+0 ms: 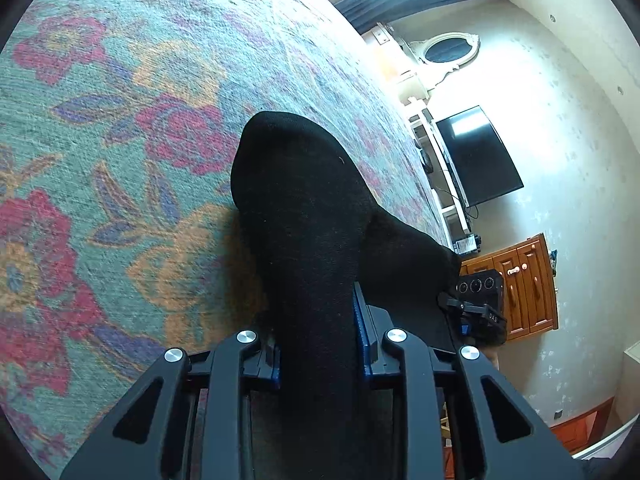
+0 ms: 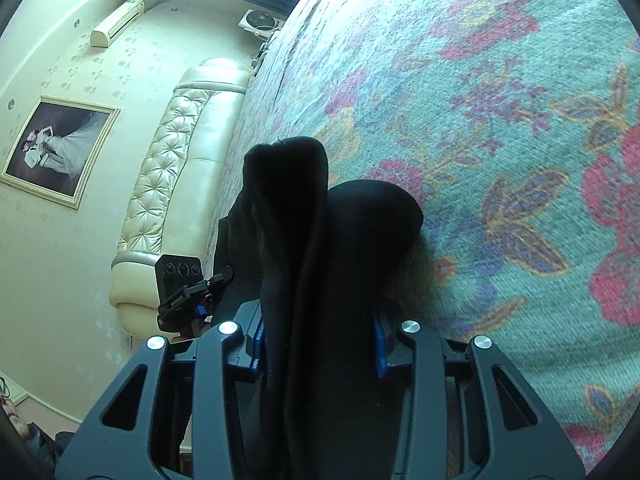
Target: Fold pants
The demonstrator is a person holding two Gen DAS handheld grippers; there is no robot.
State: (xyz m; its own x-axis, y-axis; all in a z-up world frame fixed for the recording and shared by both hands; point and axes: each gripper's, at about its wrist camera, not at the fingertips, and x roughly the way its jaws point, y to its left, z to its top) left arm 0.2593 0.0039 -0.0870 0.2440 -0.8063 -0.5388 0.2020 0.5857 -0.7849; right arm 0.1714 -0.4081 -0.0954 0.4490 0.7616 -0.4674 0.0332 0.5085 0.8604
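The black pants (image 1: 304,216) hang bunched over a bed with a floral teal, red and orange cover (image 1: 120,128). My left gripper (image 1: 320,344) is shut on a thick fold of the pants, which fills the gap between its blue pads (image 1: 362,332). My right gripper (image 2: 318,340) is shut on another fold of the same black pants (image 2: 304,216), lifted above the cover (image 2: 500,120). Each view shows the other gripper close beside: the right gripper (image 1: 476,304) and the left gripper (image 2: 184,292).
The left wrist view shows a wall television (image 1: 480,156), a wooden cabinet (image 1: 524,284) and an oval mirror (image 1: 448,50). The right wrist view shows a cream tufted headboard (image 2: 176,168), a framed photo (image 2: 60,148) and an air conditioner (image 2: 116,22).
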